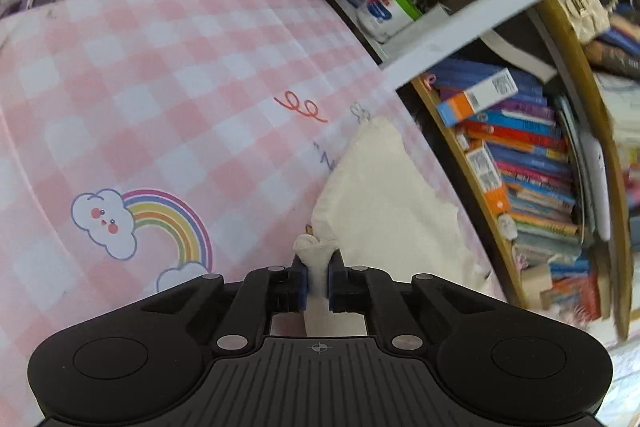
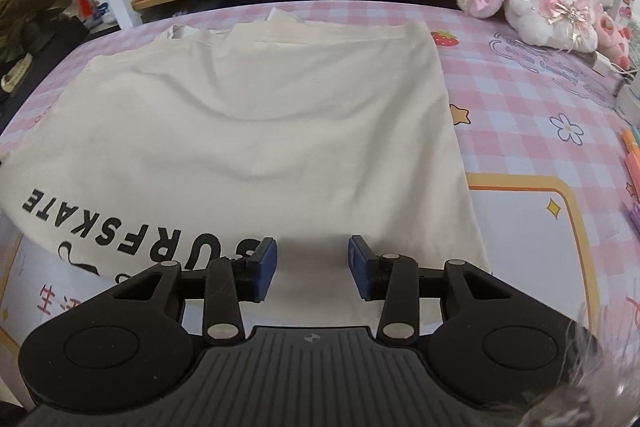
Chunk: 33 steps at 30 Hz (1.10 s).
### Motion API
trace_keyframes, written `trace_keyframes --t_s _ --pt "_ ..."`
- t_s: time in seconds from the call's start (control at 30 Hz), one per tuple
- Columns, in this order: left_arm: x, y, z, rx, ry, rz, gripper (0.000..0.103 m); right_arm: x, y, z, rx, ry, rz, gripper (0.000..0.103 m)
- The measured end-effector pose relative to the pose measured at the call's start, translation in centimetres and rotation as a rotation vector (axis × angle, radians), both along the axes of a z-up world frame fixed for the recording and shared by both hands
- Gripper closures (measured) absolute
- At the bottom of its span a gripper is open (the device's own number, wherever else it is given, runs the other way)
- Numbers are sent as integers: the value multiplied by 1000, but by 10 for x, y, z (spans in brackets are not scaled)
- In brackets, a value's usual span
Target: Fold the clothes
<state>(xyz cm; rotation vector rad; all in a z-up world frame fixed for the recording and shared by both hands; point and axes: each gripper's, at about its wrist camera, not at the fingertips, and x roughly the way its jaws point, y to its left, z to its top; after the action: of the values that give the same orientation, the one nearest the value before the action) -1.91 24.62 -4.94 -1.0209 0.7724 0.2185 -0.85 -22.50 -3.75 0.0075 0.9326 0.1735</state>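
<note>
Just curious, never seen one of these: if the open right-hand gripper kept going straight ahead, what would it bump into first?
Most likely the cream T-shirt spread out on the pink checked sheet. The right gripper is open just above it, though its height is hard to judge.

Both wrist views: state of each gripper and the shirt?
left gripper: shut on a bunched bit of the shirt
right gripper: open, over the shirt's near edge, holding nothing
shirt: cream, spread mostly flat on the pink checked cover, lettering upward
</note>
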Motion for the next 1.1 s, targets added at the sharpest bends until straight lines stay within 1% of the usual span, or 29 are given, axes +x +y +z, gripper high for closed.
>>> trace_keyframes --t_s 0.1,0.27,0.53,0.67,0.8,0.9,1.03,1.1 --pt "1 -3 1 21 8 -15 95 -1 0 0 -7 -8 28 64" --pt "-10 5 -12 -86 -34 47 92 -5 7 -2 -43 -30 75 58" --pt "-13 8 -18 -146 -34 69 89 -10 6 -4 -37 -55 73 56" --pt "-11 9 -17 -141 -24 55 89 -10 6 -3 -26 -52 60 54" --pt "-9 11 -18 -144 -27 33 88 -8 7 1 1 -44 11 52" --pt "-8 14 -20 -157 -32 4 88 -10 13 5 -1 -61 -22 52" --pt "-4 22 -23 -186 -35 -50 83 -12 29 11 -4 -87 -69 52" --pt "-1 26 -24 -201 -36 -78 83 -13 39 14 -6 -95 -99 52"
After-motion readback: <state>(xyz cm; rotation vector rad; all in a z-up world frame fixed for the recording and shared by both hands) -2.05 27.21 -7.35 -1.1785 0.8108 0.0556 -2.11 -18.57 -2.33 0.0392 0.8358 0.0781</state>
